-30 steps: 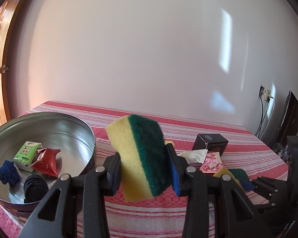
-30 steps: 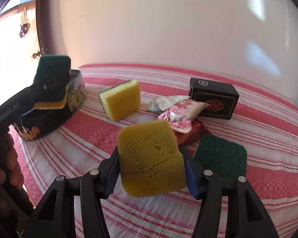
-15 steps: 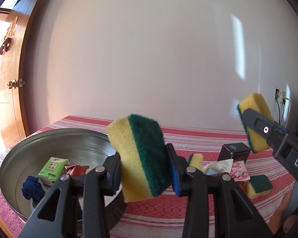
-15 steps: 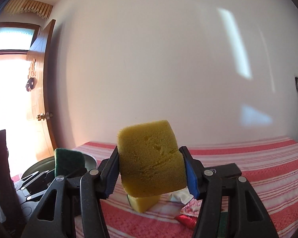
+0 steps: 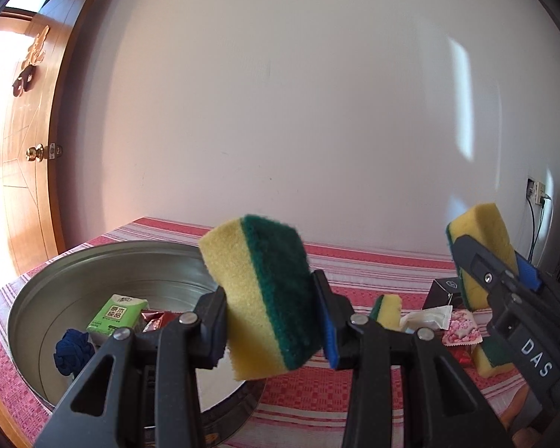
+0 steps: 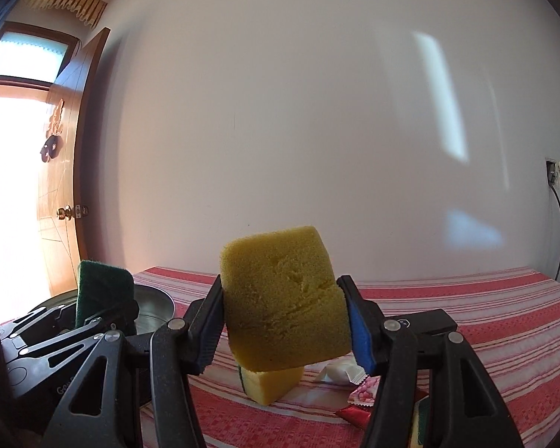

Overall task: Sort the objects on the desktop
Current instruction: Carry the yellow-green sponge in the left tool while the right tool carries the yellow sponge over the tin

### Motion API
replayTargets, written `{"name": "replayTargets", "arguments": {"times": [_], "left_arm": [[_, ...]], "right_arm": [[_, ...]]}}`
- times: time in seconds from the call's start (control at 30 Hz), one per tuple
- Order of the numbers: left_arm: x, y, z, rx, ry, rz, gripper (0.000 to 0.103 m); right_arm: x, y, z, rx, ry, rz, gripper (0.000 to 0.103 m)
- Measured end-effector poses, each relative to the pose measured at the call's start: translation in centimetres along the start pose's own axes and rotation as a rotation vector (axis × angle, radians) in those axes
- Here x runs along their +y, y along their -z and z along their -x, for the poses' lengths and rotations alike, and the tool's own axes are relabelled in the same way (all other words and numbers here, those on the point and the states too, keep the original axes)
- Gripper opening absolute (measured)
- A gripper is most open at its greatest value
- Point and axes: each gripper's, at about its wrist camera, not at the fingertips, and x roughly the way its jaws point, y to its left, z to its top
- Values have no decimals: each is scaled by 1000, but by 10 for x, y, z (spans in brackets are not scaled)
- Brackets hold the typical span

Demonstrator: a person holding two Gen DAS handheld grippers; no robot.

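Two sponges (image 5: 259, 295) (image 6: 285, 298), each clamped between jaws

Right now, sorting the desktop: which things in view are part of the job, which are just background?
In the job:
- sponge clamped in the left hand-held gripper
- sponge clamped in the right hand-held gripper
- round metal tin holding a green packet
- loose sponge, black box, pink sachet on the striped cloth

Just lying about:
- wooden door
- wall socket

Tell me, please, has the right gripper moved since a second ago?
Yes. The right gripper, shut on its yellow sponge, has risen and tilted up: the striped tablecloth has dropped low and the wall fills its view.
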Motion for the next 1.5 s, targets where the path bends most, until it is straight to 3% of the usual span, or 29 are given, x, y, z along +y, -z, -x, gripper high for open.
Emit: {"name": "replayTargets", "arguments": {"times": [0.57, 1.0, 1.3, 1.5], "left_arm": [[38, -3, 10, -36, -62, 43, 39], [107, -13, 19, -70, -201, 134, 39], [157, -16, -2, 1, -320, 186, 39], [158, -10, -8, 30, -353, 195, 39]], "right_arm": [[65, 5, -18, 21, -106, 56, 61], [124, 3, -47, 66, -216, 81, 60], [157, 4, -74, 107, -251, 99, 60], [165, 8, -71, 79, -242, 149, 60]]}}
